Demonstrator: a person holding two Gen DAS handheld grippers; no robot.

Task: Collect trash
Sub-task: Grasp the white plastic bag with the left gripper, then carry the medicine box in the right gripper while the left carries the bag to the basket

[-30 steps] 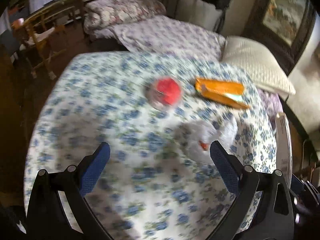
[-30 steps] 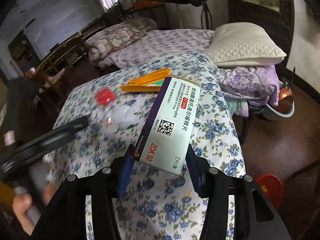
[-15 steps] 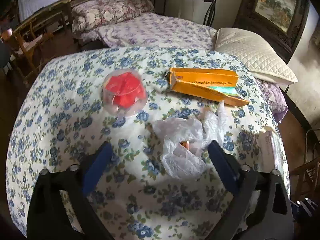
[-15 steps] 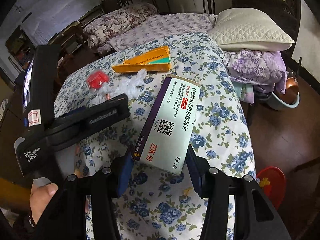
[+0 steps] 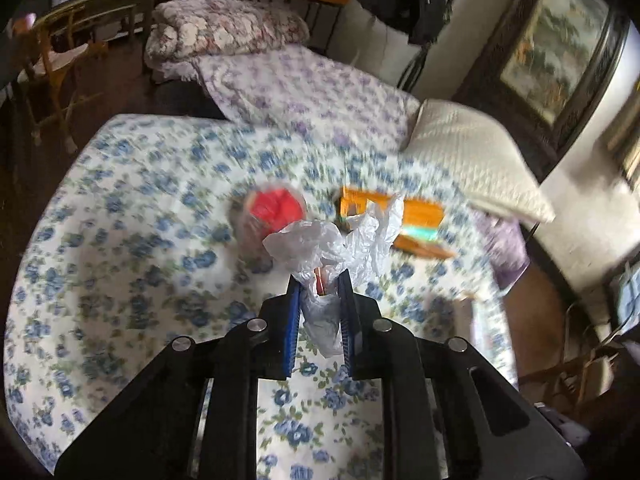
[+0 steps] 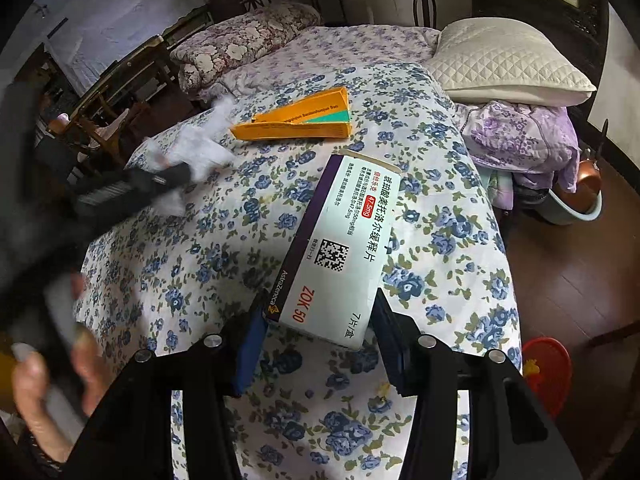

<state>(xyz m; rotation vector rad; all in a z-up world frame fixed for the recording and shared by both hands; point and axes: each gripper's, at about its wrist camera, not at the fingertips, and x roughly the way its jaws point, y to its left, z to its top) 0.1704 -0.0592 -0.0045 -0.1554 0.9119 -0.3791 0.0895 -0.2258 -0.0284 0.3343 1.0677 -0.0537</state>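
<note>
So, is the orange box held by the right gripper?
No, the right gripper holds the white box; the orange box lies on the table.

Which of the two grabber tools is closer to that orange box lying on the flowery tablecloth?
The left. The left gripper, jaws closing on the crumpled plastic bag, sits just short of the orange box. The right gripper, clamping the white medicine box, is farther back toward the table edge.

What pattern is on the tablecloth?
Blue flowers with green leaves on white tablecloth, clearest in the right wrist view.
</note>
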